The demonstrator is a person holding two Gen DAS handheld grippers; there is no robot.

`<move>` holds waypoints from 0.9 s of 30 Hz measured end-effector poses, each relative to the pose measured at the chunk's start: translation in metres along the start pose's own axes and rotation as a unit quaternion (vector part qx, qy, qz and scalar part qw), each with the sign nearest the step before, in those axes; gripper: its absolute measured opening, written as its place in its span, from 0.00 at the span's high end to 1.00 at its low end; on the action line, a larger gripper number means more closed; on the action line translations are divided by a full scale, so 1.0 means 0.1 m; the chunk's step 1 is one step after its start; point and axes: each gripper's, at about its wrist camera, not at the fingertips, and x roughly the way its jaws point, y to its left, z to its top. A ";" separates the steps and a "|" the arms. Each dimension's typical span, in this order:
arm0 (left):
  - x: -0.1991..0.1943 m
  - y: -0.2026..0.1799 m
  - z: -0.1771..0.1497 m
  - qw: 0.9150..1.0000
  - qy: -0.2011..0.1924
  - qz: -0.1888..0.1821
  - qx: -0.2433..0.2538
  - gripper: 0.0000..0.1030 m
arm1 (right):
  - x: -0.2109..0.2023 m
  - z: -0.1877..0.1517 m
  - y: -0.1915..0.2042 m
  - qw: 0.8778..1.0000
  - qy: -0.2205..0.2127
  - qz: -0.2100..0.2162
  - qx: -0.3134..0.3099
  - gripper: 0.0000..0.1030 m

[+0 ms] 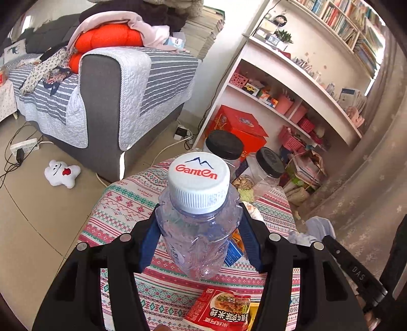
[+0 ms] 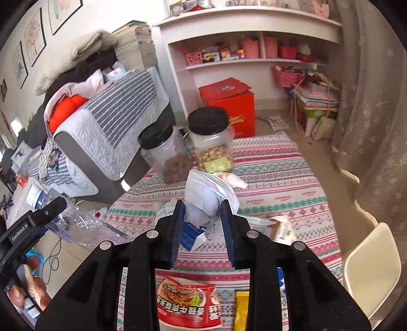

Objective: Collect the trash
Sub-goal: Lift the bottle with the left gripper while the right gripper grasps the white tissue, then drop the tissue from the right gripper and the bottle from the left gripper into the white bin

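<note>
Over the table (image 2: 279,178) | we clamp the bottle (image 1: 195,224) upright in the left gripper (image 1: 198,236), clear of the clutter | right gripper (image 2: 202,224) pinches the paper wad (image 2: 208,196), lifted for binning | wrapper (image 2: 185,303) lies near, uncollected

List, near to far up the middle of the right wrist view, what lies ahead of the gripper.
Red snack packet → crumpled paper held in the right gripper → nut jar → red box → white shelf.
</note>
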 end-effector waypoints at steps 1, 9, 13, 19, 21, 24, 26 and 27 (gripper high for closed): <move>0.01 -0.05 -0.02 1.000 0.000 -0.004 0.003 0.45 | -0.10 0.01 -0.14 1.000 -0.014 -0.014 0.010 0.73; 0.08 -0.55 -0.18 0.998 -0.004 -0.041 0.040 0.45 | -0.71 -0.07 -1.40 0.981 -0.075 -0.152 0.099 0.72; 0.10 -0.83 -0.30 0.997 -0.005 -0.055 0.062 0.45 | -0.84 -0.27 -1.97 0.961 -0.060 -0.221 0.153 0.72; 0.04 -1.38 -0.52 0.990 0.000 -0.095 0.107 0.45 | -0.96 -0.57 -2.55 0.935 -0.035 -0.284 0.208 0.42; 0.01 -1.61 -0.61 0.986 -0.001 -0.112 0.123 0.45 | -1.13 -0.60 -2.60 0.925 -0.070 -0.306 0.216 0.23; -0.01 -1.97 -0.77 0.979 0.013 -0.148 0.140 0.45 | -1.41 -0.60 -2.71 0.899 -0.138 -0.351 0.224 0.07; 0.00 -2.23 -0.90 0.973 0.018 -0.163 0.160 0.45 | -1.54 -0.60 -2.80 0.887 -0.160 -0.368 0.228 0.07; 0.01 -2.36 -0.98 0.970 0.022 -0.169 0.171 0.45 | -1.59 -0.61 -2.86 0.882 -0.167 -0.375 0.231 0.07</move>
